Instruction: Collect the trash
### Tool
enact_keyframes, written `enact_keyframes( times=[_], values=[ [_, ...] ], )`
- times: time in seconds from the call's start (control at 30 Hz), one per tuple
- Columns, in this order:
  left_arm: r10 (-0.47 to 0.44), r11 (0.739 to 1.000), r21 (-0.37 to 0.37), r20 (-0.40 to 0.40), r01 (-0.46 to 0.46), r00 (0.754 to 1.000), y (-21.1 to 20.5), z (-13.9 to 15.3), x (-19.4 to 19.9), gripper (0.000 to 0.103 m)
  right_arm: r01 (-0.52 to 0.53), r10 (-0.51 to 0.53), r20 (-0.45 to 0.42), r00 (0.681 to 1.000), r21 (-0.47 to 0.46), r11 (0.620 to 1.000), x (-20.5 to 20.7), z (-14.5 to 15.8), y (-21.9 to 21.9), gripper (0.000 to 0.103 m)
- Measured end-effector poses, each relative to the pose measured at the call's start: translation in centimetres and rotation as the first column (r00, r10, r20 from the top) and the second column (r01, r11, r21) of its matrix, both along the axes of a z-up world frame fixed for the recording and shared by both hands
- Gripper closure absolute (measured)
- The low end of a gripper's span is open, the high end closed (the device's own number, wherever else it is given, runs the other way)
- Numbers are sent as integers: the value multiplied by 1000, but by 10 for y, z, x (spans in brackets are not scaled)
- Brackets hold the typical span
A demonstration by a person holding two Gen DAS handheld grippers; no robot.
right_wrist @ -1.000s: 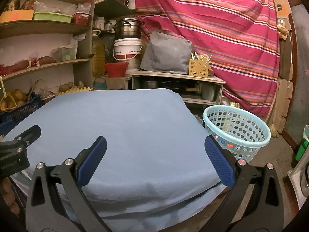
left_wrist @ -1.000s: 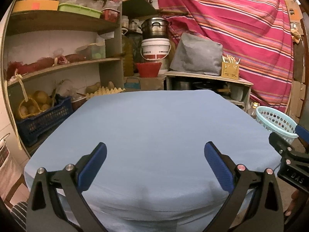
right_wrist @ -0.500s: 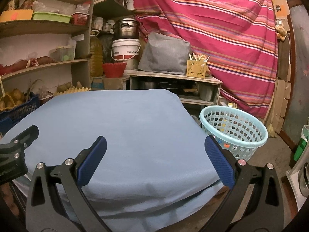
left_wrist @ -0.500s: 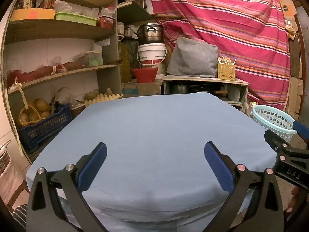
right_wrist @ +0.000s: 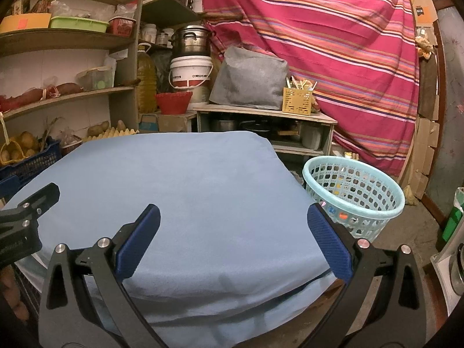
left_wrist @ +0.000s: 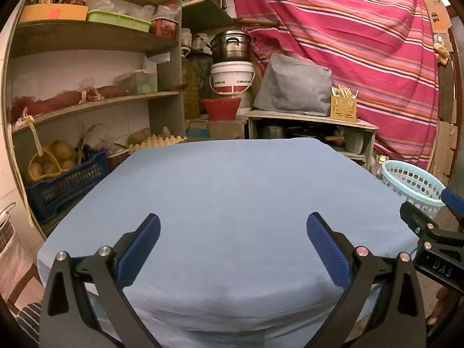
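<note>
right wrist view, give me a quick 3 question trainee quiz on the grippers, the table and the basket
1. True or false: the right gripper is shut on a piece of trash.
2. Where does the light blue laundry-style basket stand? A) on the blue tablecloth B) on the floor at the table's right C) on a shelf
3. Fill in: inside the basket, small ____ items show through the holes.

Key: 1 false, its jaws stand wide apart with nothing between them, like the left gripper. 2 B. 3 colourful.

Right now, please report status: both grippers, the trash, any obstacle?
Left gripper open, empty. Right gripper open, empty. No trash on blue cloth; small items in basket. Nothing in the way.
</note>
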State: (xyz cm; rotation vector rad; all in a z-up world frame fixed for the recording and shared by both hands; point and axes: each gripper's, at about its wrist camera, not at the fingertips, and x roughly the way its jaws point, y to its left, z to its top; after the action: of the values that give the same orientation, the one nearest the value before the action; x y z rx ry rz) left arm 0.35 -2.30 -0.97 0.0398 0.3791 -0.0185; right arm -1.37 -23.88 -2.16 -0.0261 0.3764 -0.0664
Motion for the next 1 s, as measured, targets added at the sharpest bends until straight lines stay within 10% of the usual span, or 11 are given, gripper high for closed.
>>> enact_keyframes(
  times=[1.0],
  values=[
    [2, 1000, 7, 8, -2, 1000, 5, -1, 2, 4, -1, 1, 9, 1000, -3, 1000, 1, -1, 2, 4]
  ],
)
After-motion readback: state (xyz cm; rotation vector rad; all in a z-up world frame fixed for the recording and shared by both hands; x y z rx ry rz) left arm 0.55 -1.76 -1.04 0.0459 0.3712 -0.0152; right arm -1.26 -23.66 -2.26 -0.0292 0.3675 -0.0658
